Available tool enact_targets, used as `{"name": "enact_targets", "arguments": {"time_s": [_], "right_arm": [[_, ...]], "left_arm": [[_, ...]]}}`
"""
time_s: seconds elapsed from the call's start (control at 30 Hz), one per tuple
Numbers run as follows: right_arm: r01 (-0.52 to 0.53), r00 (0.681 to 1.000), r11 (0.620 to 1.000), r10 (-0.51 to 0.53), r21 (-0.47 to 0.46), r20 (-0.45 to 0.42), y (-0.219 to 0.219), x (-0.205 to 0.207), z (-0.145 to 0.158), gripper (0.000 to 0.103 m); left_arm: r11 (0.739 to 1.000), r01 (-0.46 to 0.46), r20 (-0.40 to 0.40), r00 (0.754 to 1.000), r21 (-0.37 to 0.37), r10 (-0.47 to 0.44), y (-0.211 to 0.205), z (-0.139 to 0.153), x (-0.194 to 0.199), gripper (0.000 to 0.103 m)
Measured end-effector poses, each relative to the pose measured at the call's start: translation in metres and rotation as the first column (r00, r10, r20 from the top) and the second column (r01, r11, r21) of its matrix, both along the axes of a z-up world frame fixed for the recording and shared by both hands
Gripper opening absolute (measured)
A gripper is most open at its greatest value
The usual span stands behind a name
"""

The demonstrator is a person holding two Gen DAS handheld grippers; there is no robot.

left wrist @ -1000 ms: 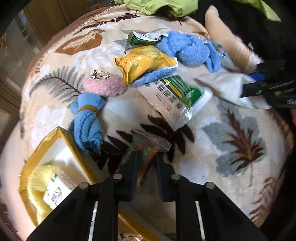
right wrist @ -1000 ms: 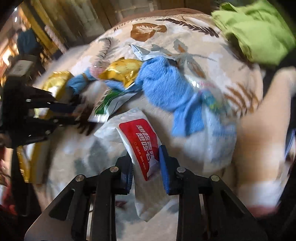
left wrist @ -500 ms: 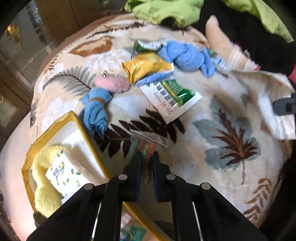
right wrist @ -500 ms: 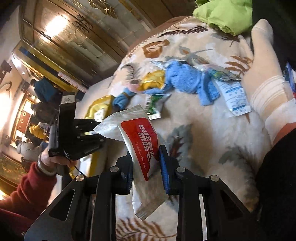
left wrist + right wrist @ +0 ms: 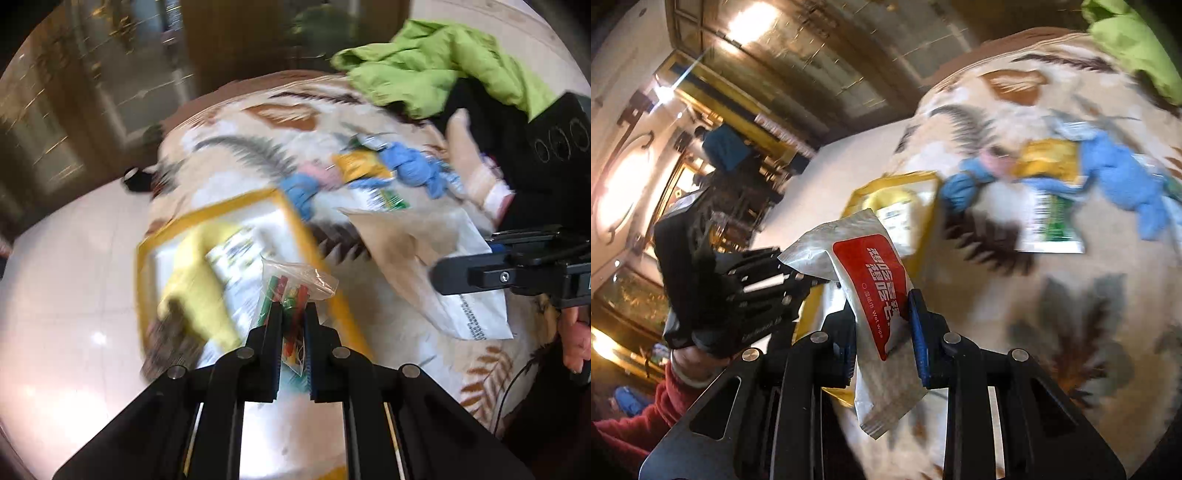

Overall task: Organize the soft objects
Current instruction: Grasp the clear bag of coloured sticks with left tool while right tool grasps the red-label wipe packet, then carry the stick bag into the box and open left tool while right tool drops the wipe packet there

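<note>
Left gripper point(image 5: 291, 314) clamps the clear bag point(image 5: 295, 284); right gripper point(image 5: 881, 310) pinches the wipes pack point(image 5: 875, 295).

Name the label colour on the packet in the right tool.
Red with white lettering, on a silvery wet-wipe packet; right wrist view.

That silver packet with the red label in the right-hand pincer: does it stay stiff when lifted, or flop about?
Probably fairly floppy: the wet wipes packet bends where the right gripper pinches it, and its lower end hangs loose. It looks light, and its glossy foil may be slippery.
</note>
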State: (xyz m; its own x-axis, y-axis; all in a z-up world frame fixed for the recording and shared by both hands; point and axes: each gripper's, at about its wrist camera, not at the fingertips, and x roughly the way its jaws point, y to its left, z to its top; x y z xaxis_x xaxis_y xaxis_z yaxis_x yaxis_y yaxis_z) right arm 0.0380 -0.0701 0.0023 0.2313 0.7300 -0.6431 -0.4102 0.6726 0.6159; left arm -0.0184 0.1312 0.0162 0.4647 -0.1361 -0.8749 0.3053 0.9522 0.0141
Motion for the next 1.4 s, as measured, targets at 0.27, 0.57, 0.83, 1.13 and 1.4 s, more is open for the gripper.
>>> {"name": "enact_targets", "arguments": {"time_s": [0.27, 0.57, 0.83, 1.13, 1.4], "right_arm": [[-0.032, 0.999, 0.989, 0.030, -0.147, -0.021, 0.086, 0.000, -0.034, 0.024], [-0.063, 0.994, 0.952, 0.088, -0.298, 0.071, 0.121, -0.015, -0.041, 0.025], [-0.137, 0.989, 0.962, 0.146, -0.236, 0.018, 0.122, -0.027, -0.037, 0.034], [-0.204, 0.978, 0.951, 0.210, -0.233, -0.002, 0.118, -0.038, -0.027, 0.042], [-0.285, 0.958, 0.922, 0.280, -0.264, -0.059, 0.126, -0.058, -0.052, 0.042]], "left_arm": [[0.982, -0.179, -0.050, 0.982, 0.066, 0.182, 0.039, -0.039, -0.012, 0.009], [0.962, -0.261, -0.049, 0.963, 0.084, 0.266, 0.050, -0.059, -0.015, 0.009], [0.953, -0.293, -0.043, 0.954, 0.080, 0.297, 0.064, -0.053, -0.022, 0.012], [0.941, -0.330, -0.035, 0.942, 0.070, 0.333, 0.078, -0.041, -0.028, 0.014], [0.947, -0.319, -0.034, 0.947, 0.023, 0.320, 0.073, -0.027, -0.030, 0.014]]}}
